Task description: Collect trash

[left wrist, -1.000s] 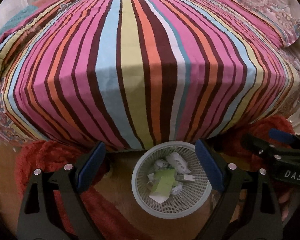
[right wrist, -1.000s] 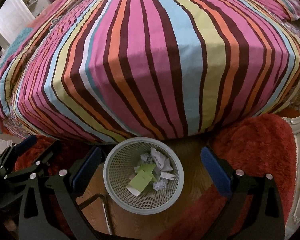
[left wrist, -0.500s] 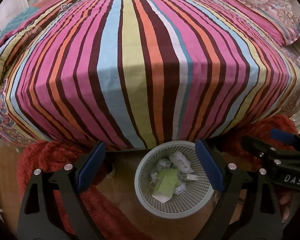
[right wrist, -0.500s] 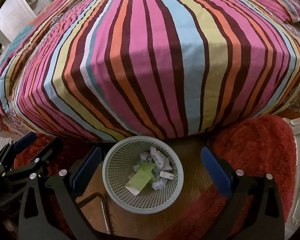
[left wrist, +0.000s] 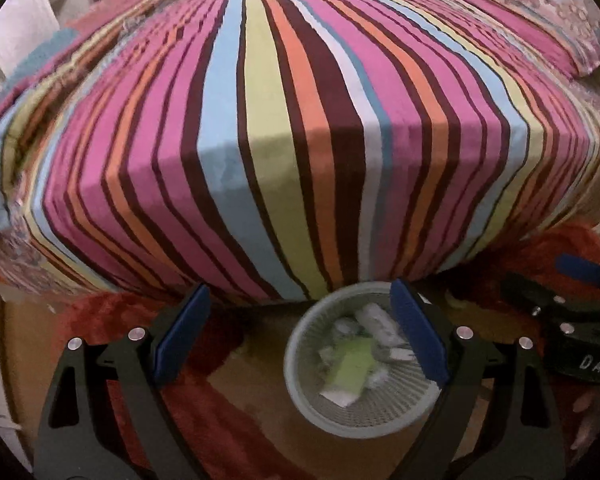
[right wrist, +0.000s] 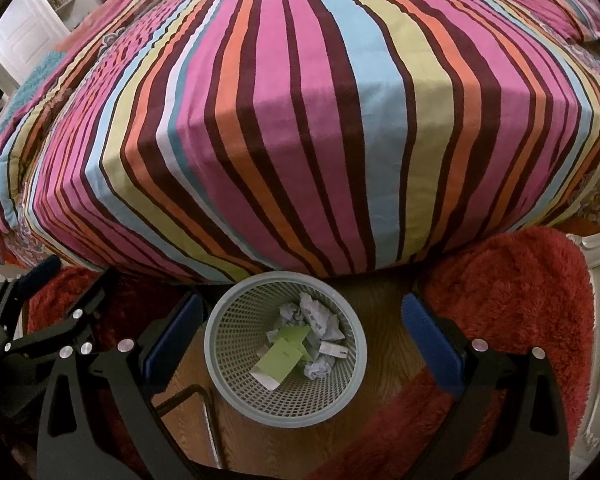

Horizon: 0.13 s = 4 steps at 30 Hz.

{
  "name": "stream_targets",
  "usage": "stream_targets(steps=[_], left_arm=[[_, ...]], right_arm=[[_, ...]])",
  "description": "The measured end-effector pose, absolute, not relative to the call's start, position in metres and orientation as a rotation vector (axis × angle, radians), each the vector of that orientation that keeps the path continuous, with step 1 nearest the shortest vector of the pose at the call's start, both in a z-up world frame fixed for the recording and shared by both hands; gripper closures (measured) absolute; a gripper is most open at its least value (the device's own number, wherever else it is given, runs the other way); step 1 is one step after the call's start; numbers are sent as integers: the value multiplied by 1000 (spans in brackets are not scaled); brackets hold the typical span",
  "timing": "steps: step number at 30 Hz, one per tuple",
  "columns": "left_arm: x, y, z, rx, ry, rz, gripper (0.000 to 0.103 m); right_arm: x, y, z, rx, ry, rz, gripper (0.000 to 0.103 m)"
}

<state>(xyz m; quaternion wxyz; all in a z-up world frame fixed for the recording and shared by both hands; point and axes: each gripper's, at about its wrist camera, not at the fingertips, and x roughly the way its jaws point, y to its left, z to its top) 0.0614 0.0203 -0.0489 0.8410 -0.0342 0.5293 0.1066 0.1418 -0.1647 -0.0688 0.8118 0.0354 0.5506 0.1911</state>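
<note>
Jaws wide apart, nothing held.

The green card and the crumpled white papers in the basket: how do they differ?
The green card is flat and pale green; the crumpled white papers are balled up and white. The green card lies toward the near side of the basket; most of the crumpled white papers sit behind and beside it. Both lie inside the basket, clear of both open grippers.

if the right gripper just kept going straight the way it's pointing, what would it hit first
Most likely the mesh wastebasket on the floor, or the crumpled paper inside. The open right gripper frames its mouth, with nothing visible between, though depth is uncertain.
</note>
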Motion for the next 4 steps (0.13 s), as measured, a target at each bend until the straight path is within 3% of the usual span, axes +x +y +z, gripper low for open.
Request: stream_targets(steps=[4], left_arm=[[59,20,-50,-84,1113,219,14]], right_arm=[[142,-165,-70,78,1182,407,8]])
